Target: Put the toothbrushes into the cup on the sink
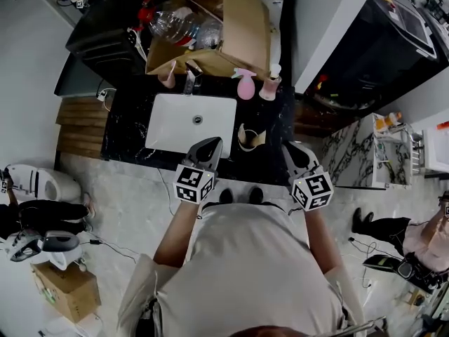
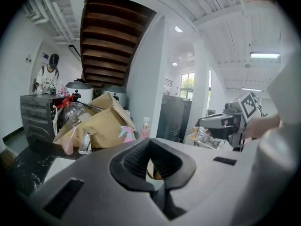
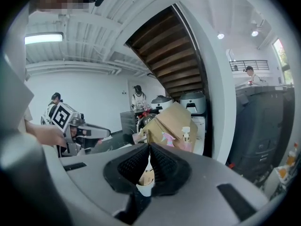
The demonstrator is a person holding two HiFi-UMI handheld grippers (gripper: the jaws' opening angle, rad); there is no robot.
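Cup — contents too small

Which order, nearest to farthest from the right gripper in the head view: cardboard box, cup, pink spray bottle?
1. The cup, just left of the right gripper.
2. The pink spray bottle, farther back, behind the cup.
3. The cardboard box, farthest, beyond the bottle at the top of the view.

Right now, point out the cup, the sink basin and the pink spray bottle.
cup (image 1: pixel 242 143), head view, its rim
sink basin (image 1: pixel 172 126), head view, bare floor
pink spray bottle (image 1: pixel 245 87), head view, its body
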